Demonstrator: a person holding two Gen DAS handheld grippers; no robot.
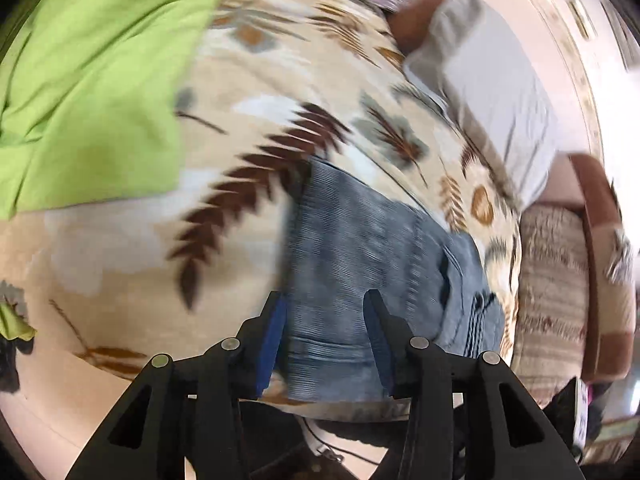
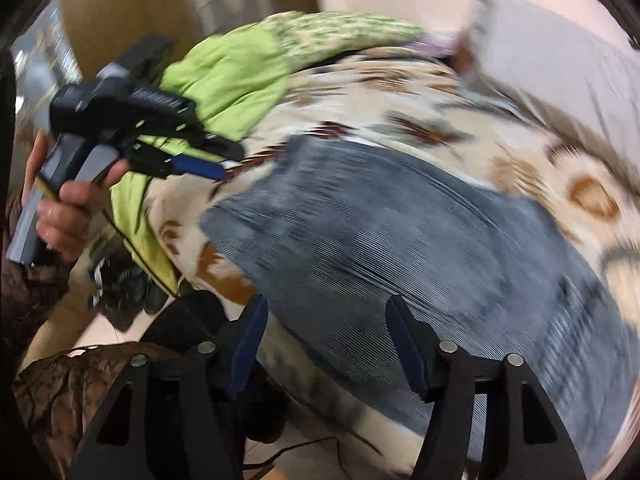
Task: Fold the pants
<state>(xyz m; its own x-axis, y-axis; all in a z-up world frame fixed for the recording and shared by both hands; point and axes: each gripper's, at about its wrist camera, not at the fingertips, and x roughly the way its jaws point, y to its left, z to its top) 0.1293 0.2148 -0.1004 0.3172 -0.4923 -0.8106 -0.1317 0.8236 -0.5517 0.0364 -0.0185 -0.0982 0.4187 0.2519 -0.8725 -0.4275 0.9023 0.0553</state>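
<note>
Blue jeans [image 1: 360, 240] lie folded on a beige leaf-patterned blanket [image 1: 256, 80] near its front edge. My left gripper [image 1: 326, 298] hovers over the jeans' near end, open, with no cloth pinched between its blue pads. In the right wrist view the jeans [image 2: 380, 220] are a broad, blurred blue patch. My right gripper [image 2: 327, 302] stands open above their near edge, its jaws wide and empty. The left gripper [image 2: 230, 162] also shows there at the left, held by a hand [image 2: 68, 208], off to the left of the jeans.
A lime green cloth [image 1: 92, 80] is heaped on the blanket's far left. A grey pillow [image 1: 492, 88] lies at the far right. A brown striped cushion [image 1: 552, 280] stands beside the bed's right edge. Dark items [image 2: 120, 280] and cables lie on the floor below.
</note>
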